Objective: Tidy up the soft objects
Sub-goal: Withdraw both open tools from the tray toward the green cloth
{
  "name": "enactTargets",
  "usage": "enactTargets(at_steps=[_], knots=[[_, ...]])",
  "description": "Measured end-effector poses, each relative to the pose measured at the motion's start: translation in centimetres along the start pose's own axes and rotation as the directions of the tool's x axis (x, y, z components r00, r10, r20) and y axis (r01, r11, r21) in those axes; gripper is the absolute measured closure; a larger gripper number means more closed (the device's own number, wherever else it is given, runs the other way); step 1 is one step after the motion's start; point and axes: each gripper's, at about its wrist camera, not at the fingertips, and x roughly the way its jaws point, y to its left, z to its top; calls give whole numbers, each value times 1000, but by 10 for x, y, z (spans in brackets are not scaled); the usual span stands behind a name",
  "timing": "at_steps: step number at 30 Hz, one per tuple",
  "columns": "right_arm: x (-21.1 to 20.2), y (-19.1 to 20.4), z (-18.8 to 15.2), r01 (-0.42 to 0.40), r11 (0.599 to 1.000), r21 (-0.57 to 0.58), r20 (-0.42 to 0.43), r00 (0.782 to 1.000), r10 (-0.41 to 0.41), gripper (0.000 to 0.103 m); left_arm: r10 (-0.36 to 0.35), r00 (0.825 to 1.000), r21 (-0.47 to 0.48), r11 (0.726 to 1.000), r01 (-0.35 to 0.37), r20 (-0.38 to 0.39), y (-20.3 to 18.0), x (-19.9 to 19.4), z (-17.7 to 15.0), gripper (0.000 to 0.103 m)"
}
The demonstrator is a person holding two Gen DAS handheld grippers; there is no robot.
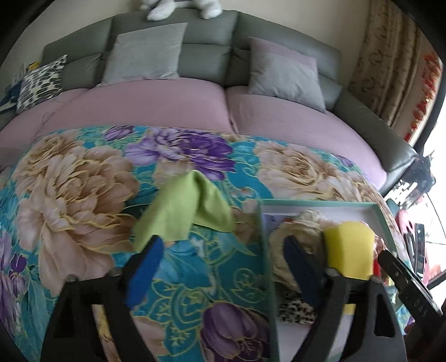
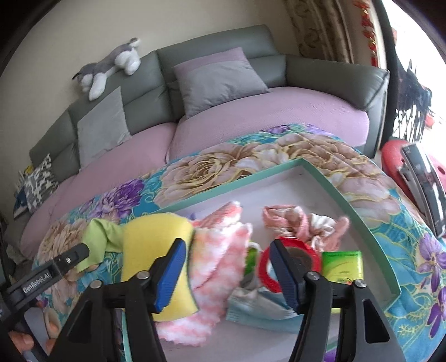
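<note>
**Both grippers spread over the flowered blanket**

The left gripper (image 1: 223, 267) is spread wide, grasping nothing; a green cloth (image 1: 184, 208) lies on the blanket (image 1: 69, 181) just beyond its left finger. The right gripper (image 2: 227, 273) gapes too, a yellow sponge (image 2: 156, 250) behind its left finger, at the near-left corner of the tray (image 2: 362, 206).

The plush dog (image 1: 181, 8) is cut off by the top edge; the yellow sponge (image 2: 156, 261) hides part of the green cloth (image 2: 101, 239).

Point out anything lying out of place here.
The green cloth lies crumpled on the floral blanket, outside the teal tray that holds the other soft items.
</note>
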Motion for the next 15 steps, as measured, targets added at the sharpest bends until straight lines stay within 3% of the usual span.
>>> enactTargets(at_steps=[4, 8, 11, 15], knots=[[4, 12, -2, 10, 999, -33, -8, 1000, -10, 33, 28, 1000, -38, 999, -28, 9, 13, -1, 1, 12], [8, 19, -3, 11, 999, -46, -9, 1000, -11, 20, 60, 998, -69, 996, -58, 25, 24, -2, 2, 11], [9, 26, -4, 9, 998, -64, -10, 1000, -10, 20, 91, 995, -81, 993, -88, 36, 29, -2, 3, 4], [8, 38, -6, -9, 996, -93, 1, 1000, 9, 5, 122, 991, -102, 988, -117, 46, 39, -4, 4, 4]])
